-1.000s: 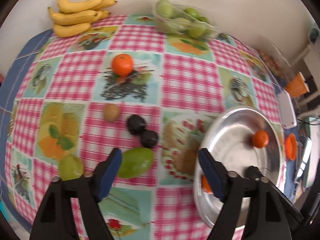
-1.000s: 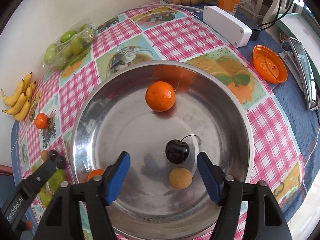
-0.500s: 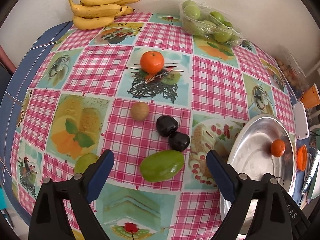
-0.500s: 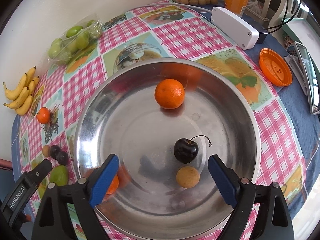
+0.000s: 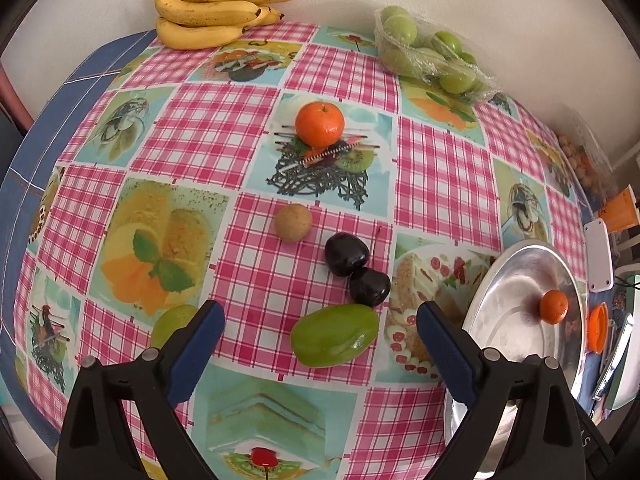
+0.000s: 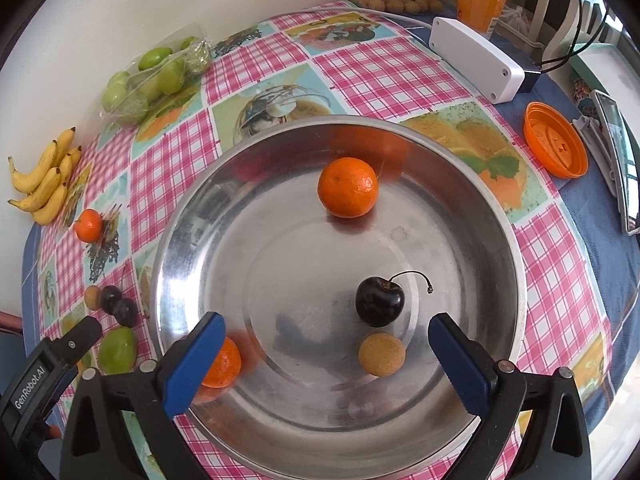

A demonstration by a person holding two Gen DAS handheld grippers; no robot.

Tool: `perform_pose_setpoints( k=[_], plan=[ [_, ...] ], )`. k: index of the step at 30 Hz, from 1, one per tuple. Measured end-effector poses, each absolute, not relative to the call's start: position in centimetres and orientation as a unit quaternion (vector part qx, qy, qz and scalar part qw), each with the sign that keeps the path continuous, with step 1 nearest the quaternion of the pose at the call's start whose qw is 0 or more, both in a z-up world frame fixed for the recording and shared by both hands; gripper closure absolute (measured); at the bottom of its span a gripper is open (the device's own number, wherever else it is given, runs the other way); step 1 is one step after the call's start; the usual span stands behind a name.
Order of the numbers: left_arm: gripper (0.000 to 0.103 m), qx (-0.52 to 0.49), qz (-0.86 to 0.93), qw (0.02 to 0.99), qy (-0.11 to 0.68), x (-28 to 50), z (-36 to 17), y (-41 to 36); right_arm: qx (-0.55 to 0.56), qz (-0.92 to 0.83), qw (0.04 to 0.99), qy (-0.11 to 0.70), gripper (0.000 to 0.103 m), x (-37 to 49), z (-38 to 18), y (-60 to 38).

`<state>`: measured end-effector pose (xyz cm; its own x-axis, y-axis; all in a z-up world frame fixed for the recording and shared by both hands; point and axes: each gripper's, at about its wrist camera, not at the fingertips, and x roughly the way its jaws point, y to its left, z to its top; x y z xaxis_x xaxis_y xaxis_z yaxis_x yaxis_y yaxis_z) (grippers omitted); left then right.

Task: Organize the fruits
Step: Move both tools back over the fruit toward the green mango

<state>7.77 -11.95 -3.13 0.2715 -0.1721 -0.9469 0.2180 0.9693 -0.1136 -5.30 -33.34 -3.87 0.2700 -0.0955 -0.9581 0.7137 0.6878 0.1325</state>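
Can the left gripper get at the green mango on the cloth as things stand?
Probably yes: the left gripper hangs over the green mango, jaws opening with nothing in them. Two dark plums sit close behind, not between.

the right gripper (image 6: 322, 354) hangs over the steel bowl (image 6: 516, 280), its jaws opening with nothing between them. in the bowl lie an orange (image 6: 348, 187), a dark cherry (image 6: 379, 301), a small tan fruit (image 6: 381, 354) and a second orange (image 6: 224, 368) by the left finger.

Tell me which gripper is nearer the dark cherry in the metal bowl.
Right. The right gripper hangs opening directly over the cherry; the left gripper hovers outside the bowl, above the tablecloth fruits.
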Motion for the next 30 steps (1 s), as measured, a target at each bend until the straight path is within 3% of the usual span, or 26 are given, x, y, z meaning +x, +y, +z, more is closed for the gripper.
perform_pose_setpoints(
  k=[30],
  plan=[
    [0.006, -0.046, -0.075, 0.815, 0.572, 10.5, -2.5, -2.0, 0.217, -0.122, 0.812, 0.528, 0.0, 0.7, -1.2, -23.1]
  ],
)
